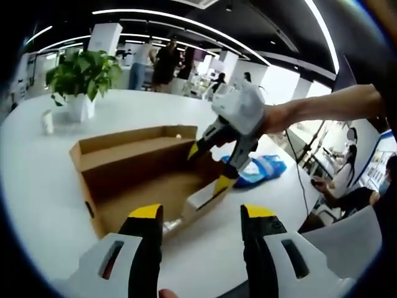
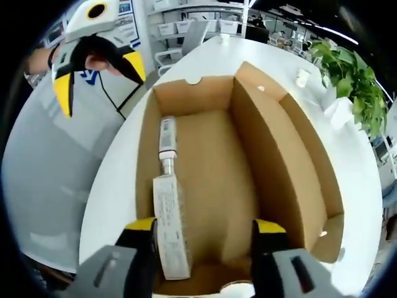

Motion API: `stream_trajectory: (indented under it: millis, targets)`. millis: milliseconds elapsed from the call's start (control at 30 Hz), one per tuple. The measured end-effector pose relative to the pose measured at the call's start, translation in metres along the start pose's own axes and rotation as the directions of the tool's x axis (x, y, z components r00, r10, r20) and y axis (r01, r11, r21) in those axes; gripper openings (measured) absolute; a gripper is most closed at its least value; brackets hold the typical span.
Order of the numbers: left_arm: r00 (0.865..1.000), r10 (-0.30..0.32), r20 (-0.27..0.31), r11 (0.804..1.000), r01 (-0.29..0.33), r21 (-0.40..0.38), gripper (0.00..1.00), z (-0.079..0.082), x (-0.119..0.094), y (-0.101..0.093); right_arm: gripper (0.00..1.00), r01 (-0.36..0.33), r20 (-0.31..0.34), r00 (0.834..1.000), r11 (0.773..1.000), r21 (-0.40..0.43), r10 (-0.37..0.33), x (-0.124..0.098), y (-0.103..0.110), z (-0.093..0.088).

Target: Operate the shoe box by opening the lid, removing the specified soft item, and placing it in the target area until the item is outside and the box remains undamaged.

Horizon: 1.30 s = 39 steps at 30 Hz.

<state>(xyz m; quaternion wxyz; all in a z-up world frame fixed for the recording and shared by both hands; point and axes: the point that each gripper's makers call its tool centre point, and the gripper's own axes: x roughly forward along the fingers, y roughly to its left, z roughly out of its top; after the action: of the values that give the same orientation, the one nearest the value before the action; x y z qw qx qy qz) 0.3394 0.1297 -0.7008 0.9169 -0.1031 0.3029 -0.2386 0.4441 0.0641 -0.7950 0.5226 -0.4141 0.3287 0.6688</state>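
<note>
1. Shoe box [image 1: 139,180] sits open on white round table [image 1: 37,161], lid [image 1: 133,146] folded back & standing up behind it.
2. Right gripper [image 1: 209,166] hangs over box's near corner, jaws apart, nothing between them; person's hand [image 1: 273,118] holds it.
3. Left gripper [image 1: 201,217] is low at table edge, jaws apart, empty, just short of box.
4. Blue soft item [image 1: 260,169] lies on table beyond right gripper, outside box.
5. Right gripper view looks straight down into box [image 2: 205,167]: a white label strip [image 2: 170,230] & small white bottle-like thing [image 2: 166,139] lie along one wall; can't tell what they are.
6. Potted plant [image 1: 80,77] & small white cup [image 1: 48,121] stand well apart from box, far side.
7. People stand & sit in bkgd.
</note>
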Motion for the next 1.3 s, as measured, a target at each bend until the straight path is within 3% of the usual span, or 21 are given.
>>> stream_trajectory:
  millis: [133, 367, 700, 933, 1200, 1300]
  targets:
    - [1.000, 0.001, 0.002, 1.000, -0.001, -0.003, 0.51, 0.000, -0.001, -0.001, 0.57, 0.029, -0.012, 1.000, 1.000, -0.003, -0.029, -0.003, -0.005, -0.003]
    - [1.000, -0.004, 0.009, 1.000, 0.004, -0.005, 0.51, 0.002, -0.001, -0.002, 0.60, -0.009, 0.009, 1.000, 1.000, 0.013, 0.008, -0.004, 0.006, 0.003]
    - [1.000, -0.009, 0.009, 1.000, 0.009, -0.005, 0.51, 0.002, 0.001, 0.000, 0.50, 0.010, -0.059, 0.998, 0.998, -0.056, -0.013, 0.015, 0.010, 0.006]
    - [1.000, -0.015, 0.009, 1.000, 0.015, -0.013, 0.50, 0.001, 0.003, 0.000, 0.47, 0.023, -0.109, 0.994, 1.000, -0.008, -0.024, 0.024, 0.009, 0.000]
    - [1.000, -0.012, 0.013, 1.000, 0.013, -0.021, 0.50, 0.001, 0.001, 0.002, 0.28, 0.011, -0.158, 0.987, 1.000, -0.003, -0.011, 0.037, 0.022, -0.008]
    - [1.000, -0.013, 0.013, 1.000, 0.013, -0.023, 0.50, 0.001, 0.001, 0.001, 0.18, -0.010, -0.144, 0.989, 1.000, 0.016, 0.012, 0.038, 0.027, -0.008]
